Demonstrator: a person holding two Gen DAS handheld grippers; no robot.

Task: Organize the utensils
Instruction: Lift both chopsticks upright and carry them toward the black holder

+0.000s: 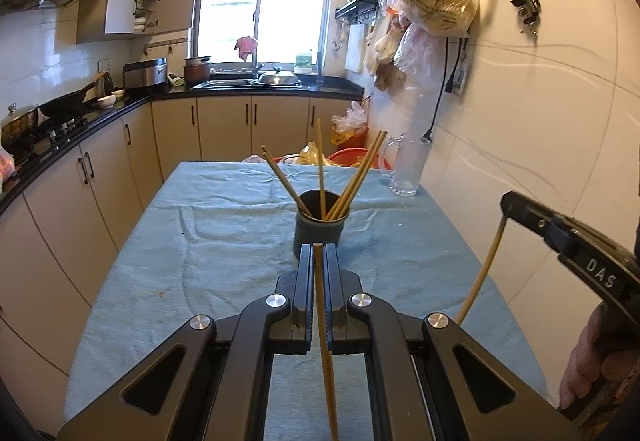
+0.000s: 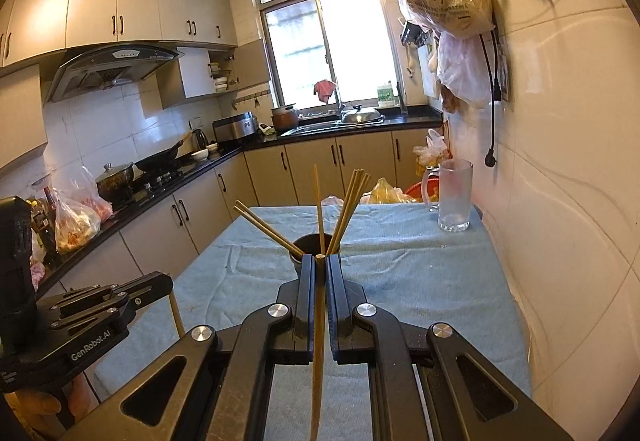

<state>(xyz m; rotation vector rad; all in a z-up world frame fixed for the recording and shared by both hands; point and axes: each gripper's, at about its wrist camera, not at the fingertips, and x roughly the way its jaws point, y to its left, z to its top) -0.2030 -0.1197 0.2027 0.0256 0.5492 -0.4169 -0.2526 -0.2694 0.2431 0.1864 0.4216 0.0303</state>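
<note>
A dark round utensil holder [image 1: 320,223] stands mid-table on the blue cloth and holds several wooden chopsticks [image 1: 358,177] fanned out. It also shows in the right wrist view [image 2: 316,247]. My left gripper [image 1: 318,247] is shut on a single chopstick [image 1: 324,341], held just short of the holder. My right gripper [image 2: 319,257] is shut on another chopstick [image 2: 319,341], close before the holder. The right gripper also shows at the right of the left wrist view [image 1: 505,211], its chopstick [image 1: 482,273] hanging down. The left gripper shows at the left of the right wrist view [image 2: 166,283].
A frosted glass mug [image 1: 406,169] stands at the table's far right corner by the tiled wall. Plastic bags [image 1: 436,1] hang on the wall at right. Kitchen counter with wok [image 1: 68,105] and cabinets runs along the left. Red bins [image 1: 352,157] sit behind the table.
</note>
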